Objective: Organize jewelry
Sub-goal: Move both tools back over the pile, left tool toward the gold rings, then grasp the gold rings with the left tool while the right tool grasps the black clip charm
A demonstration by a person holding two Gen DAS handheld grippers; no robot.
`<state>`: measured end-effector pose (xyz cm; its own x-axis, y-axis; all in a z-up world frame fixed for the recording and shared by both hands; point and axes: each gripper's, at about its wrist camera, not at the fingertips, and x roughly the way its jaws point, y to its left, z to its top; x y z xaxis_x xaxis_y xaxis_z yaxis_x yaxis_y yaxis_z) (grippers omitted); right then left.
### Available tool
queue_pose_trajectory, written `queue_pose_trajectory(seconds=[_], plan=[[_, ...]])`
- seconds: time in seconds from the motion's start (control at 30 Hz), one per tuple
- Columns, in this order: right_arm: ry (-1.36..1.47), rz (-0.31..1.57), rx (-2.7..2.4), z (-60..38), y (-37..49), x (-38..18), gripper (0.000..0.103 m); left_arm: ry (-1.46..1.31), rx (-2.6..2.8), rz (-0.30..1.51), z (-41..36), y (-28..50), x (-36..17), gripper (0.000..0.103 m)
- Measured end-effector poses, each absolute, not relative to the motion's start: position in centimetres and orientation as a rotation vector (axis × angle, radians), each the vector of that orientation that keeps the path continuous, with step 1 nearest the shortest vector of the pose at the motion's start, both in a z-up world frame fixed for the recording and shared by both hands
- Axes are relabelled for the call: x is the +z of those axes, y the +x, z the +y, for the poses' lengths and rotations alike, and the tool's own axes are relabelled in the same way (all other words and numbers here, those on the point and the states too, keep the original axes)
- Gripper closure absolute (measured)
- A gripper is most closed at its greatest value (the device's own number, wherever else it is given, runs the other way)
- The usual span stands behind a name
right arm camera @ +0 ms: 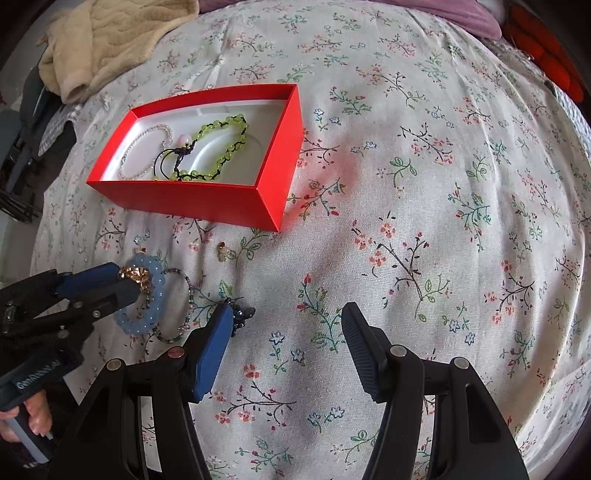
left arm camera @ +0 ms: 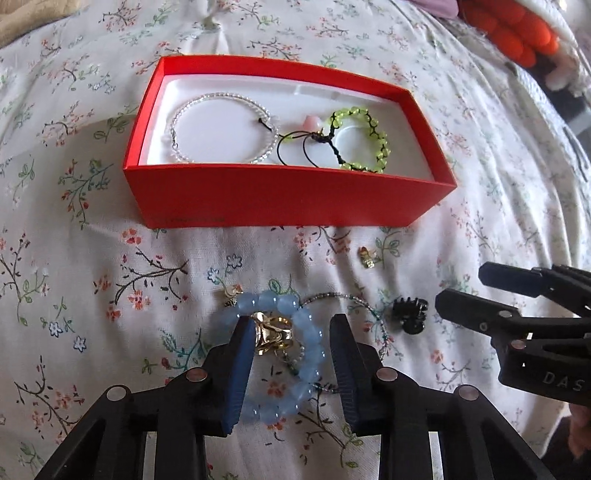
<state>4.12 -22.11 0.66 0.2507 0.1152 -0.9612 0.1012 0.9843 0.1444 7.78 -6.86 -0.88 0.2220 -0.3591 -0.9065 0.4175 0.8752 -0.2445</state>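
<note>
A red box (left arm camera: 288,197) (right arm camera: 192,199) lies on the flowered bedsheet and holds a clear bead bracelet (left arm camera: 184,114) and a yellow-green bead bracelet (left arm camera: 373,129) (right arm camera: 229,144). My left gripper (left arm camera: 291,332) (right arm camera: 125,278) is open, its jaws either side of a gold brooch (left arm camera: 271,334) that lies inside a blue bead bracelet (left arm camera: 306,354) (right arm camera: 147,314). My right gripper (right arm camera: 284,325) (left arm camera: 465,291) is open and empty, above the sheet to the right of the pile.
A thin beaded chain (left arm camera: 343,297) (right arm camera: 186,295), a black hair claw (left arm camera: 410,314) (right arm camera: 242,314), a small gold earring (left arm camera: 367,256) (right arm camera: 223,253) and another gold piece (left arm camera: 232,295) lie loose on the sheet. A beige blanket (right arm camera: 110,40) lies far left; orange cushions (left arm camera: 509,33) lie far right.
</note>
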Motion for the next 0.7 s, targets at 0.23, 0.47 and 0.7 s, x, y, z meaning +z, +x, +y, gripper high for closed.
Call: queue_pose_trajectory(seconds=[0.23, 0.47, 0.7], plan=[[0.180, 1.317, 0.015, -22.0, 4.0, 0.9, 0.039, 0.074, -0.598, 1.181, -7.6, 7.2, 0.9, 0.070], [0.175, 1.326, 0.019, -21.6, 4.3, 0.6, 0.039, 0.114, -0.513, 1.244, -7.0, 8.1, -2.0, 0.070], [0.171, 1.332, 0.018, -21.1, 4.5, 0.3, 0.039, 0.161, -0.486, 1.217, -7.7, 8.2, -2.3, 0.070]])
